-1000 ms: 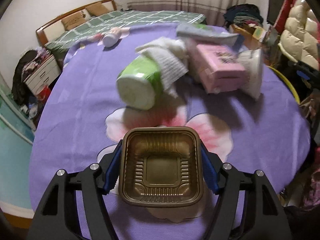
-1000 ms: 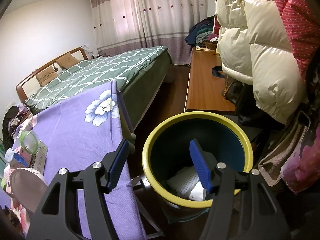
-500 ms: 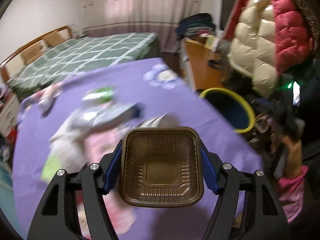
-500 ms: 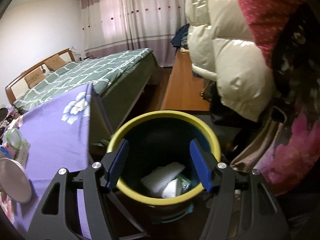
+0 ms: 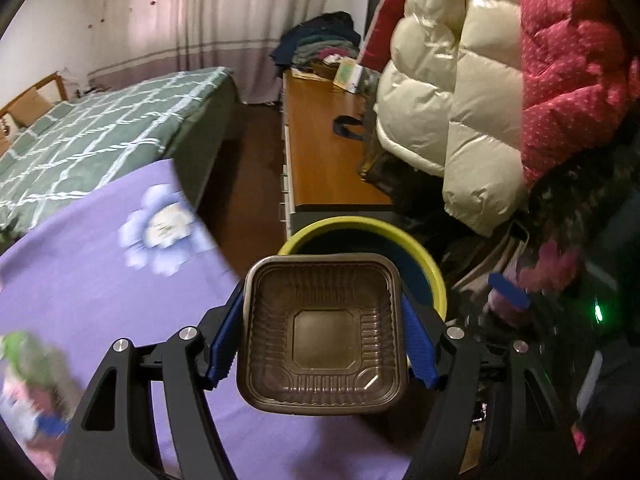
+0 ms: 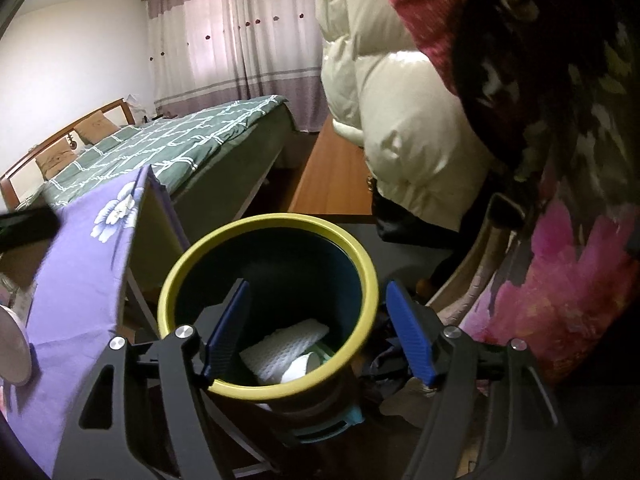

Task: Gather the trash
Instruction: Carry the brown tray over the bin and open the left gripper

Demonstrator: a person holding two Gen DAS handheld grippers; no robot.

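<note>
My left claw [image 5: 322, 334] pinches the brown plastic food tray [image 5: 322, 334] by its two side walls; I judge it light and flimsy, so gentle pressure suffices. Beyond, at twelve o'clock, the yellow-rimmed trash bin [image 5: 434, 276] waits. My right claw [image 6: 316, 330] hangs wide and empty above that bin.

The left gripper [image 5: 322, 334] clamps a brown plastic tray [image 5: 322, 334] (square, ribbed); the yellow-rimmed bin [image 5: 362, 226] sits just behind.

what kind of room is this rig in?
Almost certainly a home bedroom. A bed with a green checked cover sits under curtains, puffy jackets hang by a wooden cabinet, and a yellow-rimmed trash bin stands beside a table with a purple flowered cloth.
</note>
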